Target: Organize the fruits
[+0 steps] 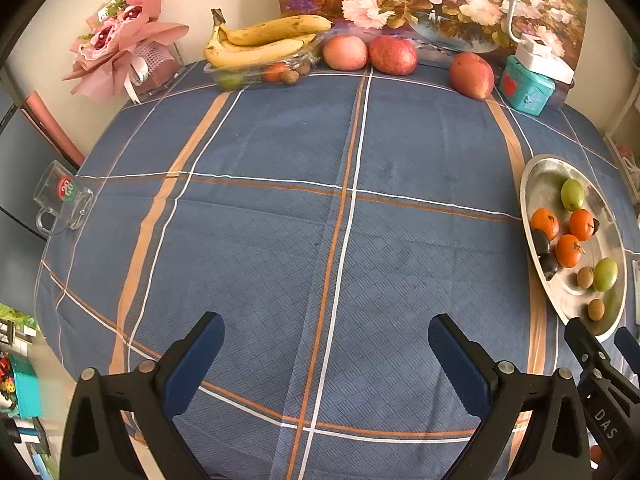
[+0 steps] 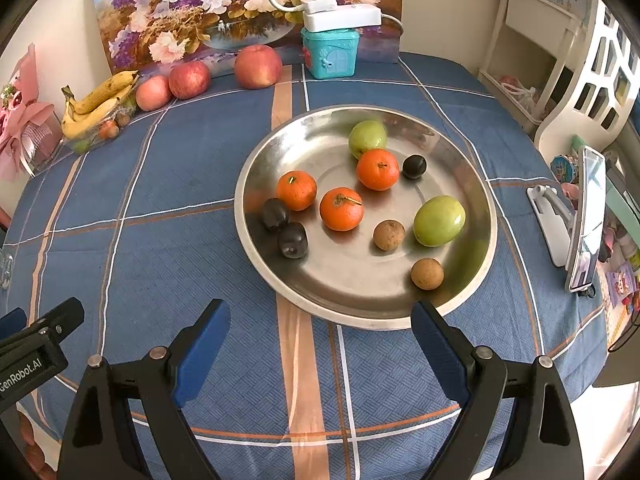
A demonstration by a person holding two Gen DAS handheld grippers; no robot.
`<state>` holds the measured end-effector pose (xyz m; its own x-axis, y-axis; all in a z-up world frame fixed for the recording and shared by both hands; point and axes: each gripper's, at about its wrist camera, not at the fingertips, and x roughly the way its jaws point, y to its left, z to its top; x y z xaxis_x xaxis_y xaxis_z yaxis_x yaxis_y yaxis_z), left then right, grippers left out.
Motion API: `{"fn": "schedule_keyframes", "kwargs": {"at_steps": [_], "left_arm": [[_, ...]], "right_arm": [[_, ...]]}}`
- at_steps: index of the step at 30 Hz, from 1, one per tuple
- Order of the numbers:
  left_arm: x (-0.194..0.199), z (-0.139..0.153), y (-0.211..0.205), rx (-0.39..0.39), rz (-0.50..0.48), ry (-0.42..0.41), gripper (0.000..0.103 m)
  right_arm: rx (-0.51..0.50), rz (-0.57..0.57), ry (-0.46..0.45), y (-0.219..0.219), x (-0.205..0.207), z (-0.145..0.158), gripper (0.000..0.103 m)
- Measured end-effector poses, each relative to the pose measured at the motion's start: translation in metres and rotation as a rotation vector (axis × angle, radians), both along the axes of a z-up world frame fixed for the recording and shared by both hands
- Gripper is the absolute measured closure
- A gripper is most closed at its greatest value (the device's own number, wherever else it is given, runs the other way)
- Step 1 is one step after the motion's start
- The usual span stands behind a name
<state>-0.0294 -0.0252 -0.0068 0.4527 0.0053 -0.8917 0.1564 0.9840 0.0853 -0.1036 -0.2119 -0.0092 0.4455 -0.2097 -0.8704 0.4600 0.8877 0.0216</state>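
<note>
Right now I am holding both claws above the near part of the tabletop (image 1: 280, 208), each tilted down. The left claw (image 1: 326, 360) is hanging released over bare checked cloth, nothing between its pads. The right claw (image 2: 320, 344) is also standing wide and empty, its tips just short of the near rim of the steel plate (image 2: 260, 240).

The small fruit is lying loose in that plate: three tangerines (image 2: 341, 209) near the middle, two green fruits (image 2: 439, 221), three dark plums (image 2: 293, 240) toward the left, and two brown longans (image 2: 427, 274) nearest my right claw. I am judging they are scattered there for sorting, with the shallow rim stopping them from rolling off.

Along the far edge, against the flower painting (image 2: 224, 8), bananas (image 1: 260, 42) are resting on a clear tray (image 1: 256, 74) holding more small fruit, with three apples (image 1: 393, 55) in a row to its right and a teal box (image 2: 330, 54) beyond.

The wide middle of the cloth is giving me free room. On the right, a phone on a stand (image 2: 584, 220) is standing near the plate, so I am reckoning that side is tight. A glass mug (image 1: 60, 200) is sitting at the left edge.
</note>
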Motion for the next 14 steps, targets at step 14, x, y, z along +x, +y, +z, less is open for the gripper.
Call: {"fn": "schedule_keyframes", "kwargs": {"at_steps": [14], "left_arm": [[-0.0023,0.0042,-0.0008,0.03,-0.007,-0.033,0.0]], "right_arm": [[0.005,-0.003,0.002,-0.0022,-0.0016,-0.0019,0.011]]}}
